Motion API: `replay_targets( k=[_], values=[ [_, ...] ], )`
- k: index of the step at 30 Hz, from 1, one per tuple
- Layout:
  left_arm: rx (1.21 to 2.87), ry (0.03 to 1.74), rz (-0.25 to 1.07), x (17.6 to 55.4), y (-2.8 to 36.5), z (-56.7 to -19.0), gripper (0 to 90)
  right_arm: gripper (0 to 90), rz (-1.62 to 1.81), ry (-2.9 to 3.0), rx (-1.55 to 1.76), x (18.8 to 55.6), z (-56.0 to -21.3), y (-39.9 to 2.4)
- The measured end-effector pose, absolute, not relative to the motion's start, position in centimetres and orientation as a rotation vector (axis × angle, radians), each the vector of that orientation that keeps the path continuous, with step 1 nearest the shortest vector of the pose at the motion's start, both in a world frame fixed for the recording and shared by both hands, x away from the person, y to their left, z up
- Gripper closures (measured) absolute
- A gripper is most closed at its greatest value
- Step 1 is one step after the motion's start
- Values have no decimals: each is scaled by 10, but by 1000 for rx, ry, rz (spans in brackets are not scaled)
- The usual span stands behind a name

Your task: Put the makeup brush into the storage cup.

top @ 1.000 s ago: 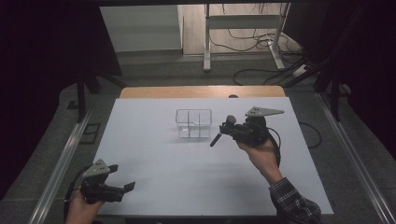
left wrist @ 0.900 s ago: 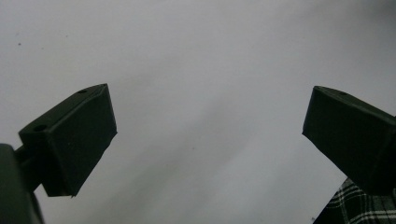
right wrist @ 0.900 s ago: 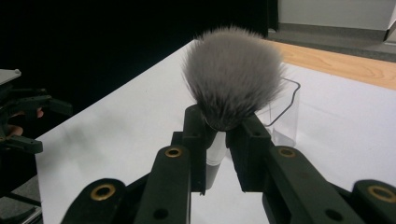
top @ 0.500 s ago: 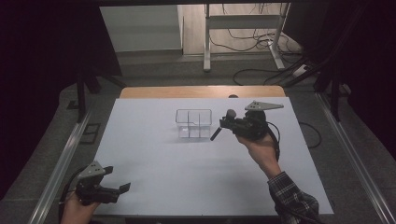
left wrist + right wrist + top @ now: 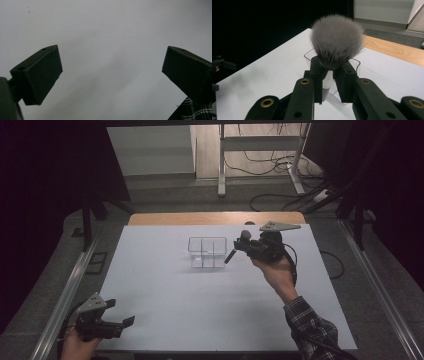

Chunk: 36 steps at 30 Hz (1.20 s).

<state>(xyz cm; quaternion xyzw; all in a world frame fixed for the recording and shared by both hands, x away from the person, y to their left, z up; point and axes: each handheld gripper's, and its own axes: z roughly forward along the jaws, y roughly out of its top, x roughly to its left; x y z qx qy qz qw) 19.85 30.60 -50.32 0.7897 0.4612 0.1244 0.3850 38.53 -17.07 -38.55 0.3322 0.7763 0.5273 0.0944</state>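
Observation:
A clear plastic organiser box (image 5: 207, 252) with several compartments stands on the white table (image 5: 165, 285), back of centre. My right gripper (image 5: 238, 246) hovers just right of the box, shut on a makeup brush (image 5: 237, 245) with a dark handle slanting down-left and grey bristles on top. In the right gripper view the fluffy grey brush head (image 5: 336, 40) rises above the closed fingers (image 5: 318, 72), with the clear box (image 5: 357, 65) behind it. My left gripper (image 5: 120, 324) sits low at the table's front-left corner, open, nothing between its fingers (image 5: 40, 75) over bare white table.
A wooden strip (image 5: 215, 218) runs along the table's far edge. Metal rails (image 5: 65, 300) flank both sides of the table. Cables and a stand's legs (image 5: 260, 160) lie on the floor beyond. A plaid sleeve (image 5: 310, 325) comes in from the bottom right.
My right gripper has risen slightly and moved toward the back with the brush, still beside the box. My left gripper has drawn back toward the front-left corner.

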Motion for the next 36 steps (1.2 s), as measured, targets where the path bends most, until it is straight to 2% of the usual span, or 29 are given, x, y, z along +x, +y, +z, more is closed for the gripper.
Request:
replay_targets(
  k=[36],
  values=[
    [2010, 1173, 315, 197, 308, -504, 29, 768, 1550, 2241, 976, 421, -371, -158]
  ],
)
